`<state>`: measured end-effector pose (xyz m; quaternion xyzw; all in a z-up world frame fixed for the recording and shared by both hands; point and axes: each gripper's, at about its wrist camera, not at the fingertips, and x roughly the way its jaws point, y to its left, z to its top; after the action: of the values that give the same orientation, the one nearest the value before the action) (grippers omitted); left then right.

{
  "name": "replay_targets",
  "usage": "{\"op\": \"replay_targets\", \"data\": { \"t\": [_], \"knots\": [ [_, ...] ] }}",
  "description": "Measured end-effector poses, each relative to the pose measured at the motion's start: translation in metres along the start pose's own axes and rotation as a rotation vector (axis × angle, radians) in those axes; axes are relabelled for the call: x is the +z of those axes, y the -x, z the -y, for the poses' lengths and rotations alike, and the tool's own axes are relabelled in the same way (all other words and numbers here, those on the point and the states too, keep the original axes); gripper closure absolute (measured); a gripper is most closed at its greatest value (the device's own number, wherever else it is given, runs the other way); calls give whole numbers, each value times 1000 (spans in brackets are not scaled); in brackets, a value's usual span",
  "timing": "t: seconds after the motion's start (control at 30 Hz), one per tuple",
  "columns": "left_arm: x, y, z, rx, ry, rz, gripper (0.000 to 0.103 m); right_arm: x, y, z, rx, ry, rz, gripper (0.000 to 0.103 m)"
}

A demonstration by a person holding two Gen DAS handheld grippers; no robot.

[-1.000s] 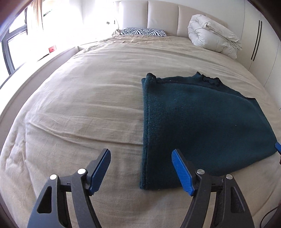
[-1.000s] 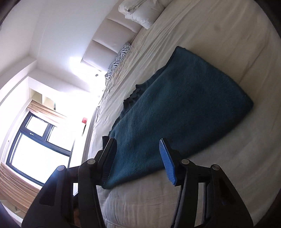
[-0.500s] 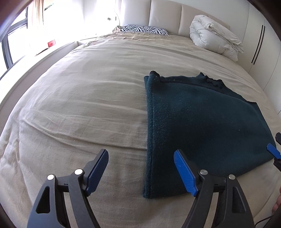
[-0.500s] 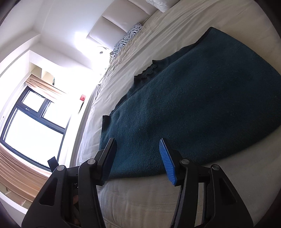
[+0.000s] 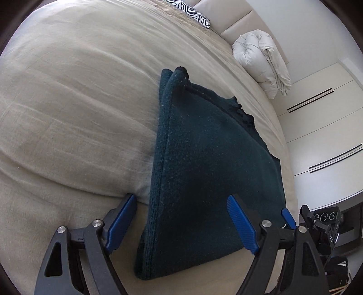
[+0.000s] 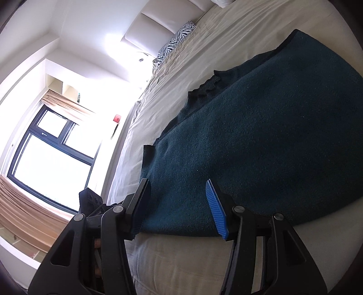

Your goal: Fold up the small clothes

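A dark teal fleece garment, folded over on itself, lies flat on the beige linen bedspread of a wide bed. The left gripper straddles the garment's near folded corner with its jaws spread wide; they have just been opening, and its blue pads do not press the cloth. One pad rests over bare bedspread, the other over the fleece. The right gripper sits at the garment's near edge, jaws parted and released, the fleece lying between its fingers without being pinched. In the left wrist view its blue tip shows at the garment's far near corner. Well beyond the garment, a rolled white duvet and a zebra-striped pillow rest by the padded cream headboard. White wardrobe doors stand on one side, a dark-framed window on the other
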<state>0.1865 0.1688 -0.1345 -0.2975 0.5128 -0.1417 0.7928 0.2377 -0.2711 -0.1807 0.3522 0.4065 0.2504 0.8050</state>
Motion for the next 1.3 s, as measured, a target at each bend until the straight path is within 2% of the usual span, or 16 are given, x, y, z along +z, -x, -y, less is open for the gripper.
{"op": "replay_targets", "data": {
  "t": [0.2, 0.27, 0.3, 0.37, 0.47, 0.6, 0.77, 0.87, 1.0, 1.07, 1.17, 1.3],
  "knots": [
    [11, -7, 2, -69, 7, -75, 22, 9, -15, -11, 32, 30, -56, 53],
    [13, -9, 2, -123, 20, -90, 29, 11, -24, -16, 46, 44, -81, 53],
    [15, -11, 2, -158, 30, -101, 36, 13, -29, -19, 47, 49, -93, 53],
    [16, -15, -2, -186, 45, -110, 39, 16, -39, -25, 55, 59, -112, 53],
    [17, -19, -13, -249, 101, -114, 52, 20, -53, -32, 62, 68, -142, 53],
    [15, -22, -25, -279, 154, -119, 84, 27, -73, -37, 75, 67, -187, 53],
    [14, -21, -34, -294, 196, -98, 88, 32, -101, -38, 79, 65, -253, 53],
    [14, -19, -34, -303, 214, -83, 89, 28, -118, -24, 0, 34, -298, 55],
    [16, -11, -25, -298, 210, -65, 90, 22, -114, -15, 44, 54, -272, 55],
    [17, -3, -12, -292, 184, -49, 90, 22, -107, -11, 82, 46, -273, 55],
    [23, 10, 20, -278, 115, -27, 90, 31, -86, 1, 141, -36, -267, 54],
    [29, 14, 90, -268, -23, -15, 90, 51, -35, 31, 239, -139, -173, 39]
  ]
}}
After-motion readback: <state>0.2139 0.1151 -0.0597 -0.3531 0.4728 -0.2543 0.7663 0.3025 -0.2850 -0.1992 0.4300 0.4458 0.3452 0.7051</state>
